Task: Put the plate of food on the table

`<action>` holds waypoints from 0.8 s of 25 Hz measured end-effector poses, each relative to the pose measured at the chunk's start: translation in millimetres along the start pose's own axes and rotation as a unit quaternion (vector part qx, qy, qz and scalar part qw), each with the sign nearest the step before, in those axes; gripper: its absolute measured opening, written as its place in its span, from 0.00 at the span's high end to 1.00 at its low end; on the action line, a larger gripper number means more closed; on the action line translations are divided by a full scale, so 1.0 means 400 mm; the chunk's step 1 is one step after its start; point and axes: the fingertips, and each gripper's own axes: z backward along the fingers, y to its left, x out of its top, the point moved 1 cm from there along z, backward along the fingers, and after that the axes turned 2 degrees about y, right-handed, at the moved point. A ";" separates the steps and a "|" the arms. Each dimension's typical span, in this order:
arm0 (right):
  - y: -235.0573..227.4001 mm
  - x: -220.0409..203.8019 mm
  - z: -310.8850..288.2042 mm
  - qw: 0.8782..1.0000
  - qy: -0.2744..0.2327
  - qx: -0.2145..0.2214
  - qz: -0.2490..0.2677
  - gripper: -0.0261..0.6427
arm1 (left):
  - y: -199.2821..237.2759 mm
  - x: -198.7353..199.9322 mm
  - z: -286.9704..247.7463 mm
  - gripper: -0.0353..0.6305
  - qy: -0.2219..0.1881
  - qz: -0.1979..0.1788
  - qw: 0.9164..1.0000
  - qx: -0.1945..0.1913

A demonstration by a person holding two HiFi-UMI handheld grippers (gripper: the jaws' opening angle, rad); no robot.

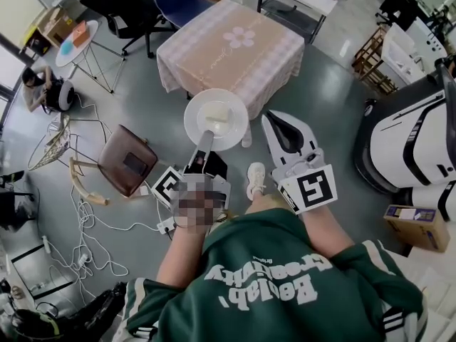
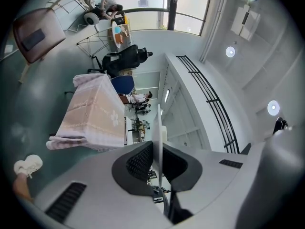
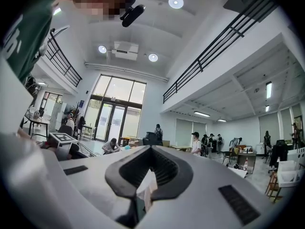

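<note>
Head view: plate (image 1: 236, 131) in left tool (image 1: 206, 137)

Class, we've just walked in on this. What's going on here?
A person in a green sweatshirt holds a gripper in each hand. The left gripper is clamped on the rim of a white plate carrying a pale block of food. The right gripper has its jaws together, with nothing visibly held. The plate hangs just short of the pink-clothed table, not yet set down.
</note>
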 end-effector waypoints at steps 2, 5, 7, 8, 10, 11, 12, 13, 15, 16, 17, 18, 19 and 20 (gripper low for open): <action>-0.045 -0.003 -0.022 1.000 -0.001 0.005 0.001 0.94 | -0.005 -0.005 -0.051 0.91 -0.003 0.005 1.000 -0.003; -0.113 -0.008 -0.054 1.000 -0.002 0.008 -0.001 0.94 | -0.006 -0.011 -0.123 0.91 -0.004 0.002 1.000 0.001; -0.156 -0.015 -0.073 1.000 -0.003 0.010 -0.004 0.94 | -0.001 -0.013 -0.168 0.91 -0.005 -0.004 1.000 0.008; -0.177 -0.019 -0.082 1.000 -0.004 0.011 -0.005 0.94 | 0.000 -0.015 -0.191 0.91 -0.006 -0.005 1.000 0.009; -0.217 -0.024 -0.101 1.000 -0.006 0.012 -0.008 0.94 | 0.001 -0.016 -0.237 0.91 -0.005 -0.004 1.000 0.011; -0.237 -0.026 -0.111 1.000 -0.007 0.012 -0.009 0.94 | 0.001 -0.016 -0.260 0.91 -0.004 -0.004 1.000 0.012; -0.256 -0.029 -0.121 1.000 -0.007 0.011 -0.010 0.94 | 0.001 -0.016 -0.282 0.91 -0.003 -0.004 1.000 0.013; -0.275 -0.031 -0.131 1.000 -0.007 0.010 -0.009 0.94 | 0.001 -0.015 -0.304 0.91 -0.003 -0.005 1.000 0.014; -0.312 -0.034 -0.151 1.000 -0.008 0.010 -0.008 0.94 | -0.001 -0.015 -0.349 0.91 -0.002 -0.004 1.000 0.013; -0.330 -0.036 -0.160 1.000 -0.009 0.010 -0.008 0.94 | -0.003 -0.015 -0.370 0.91 -0.001 -0.004 1.000 0.012; -0.348 -0.040 -0.169 1.000 -0.009 0.009 -0.009 0.94 | -0.003 -0.015 -0.390 0.91 -0.001 -0.004 1.000 0.010; -0.364 -0.045 -0.178 1.000 -0.008 0.009 -0.011 0.94 | -0.002 -0.017 -0.409 0.91 -0.001 -0.005 1.000 0.010; -0.380 -0.051 -0.186 1.000 -0.007 0.009 -0.014 0.94 | 0.002 -0.019 -0.426 0.91 -0.001 -0.005 1.000 0.010; -0.395 -0.056 -0.195 1.000 -0.006 0.008 -0.016 0.94 | 0.005 -0.020 -0.442 0.91 -0.001 -0.005 1.000 0.010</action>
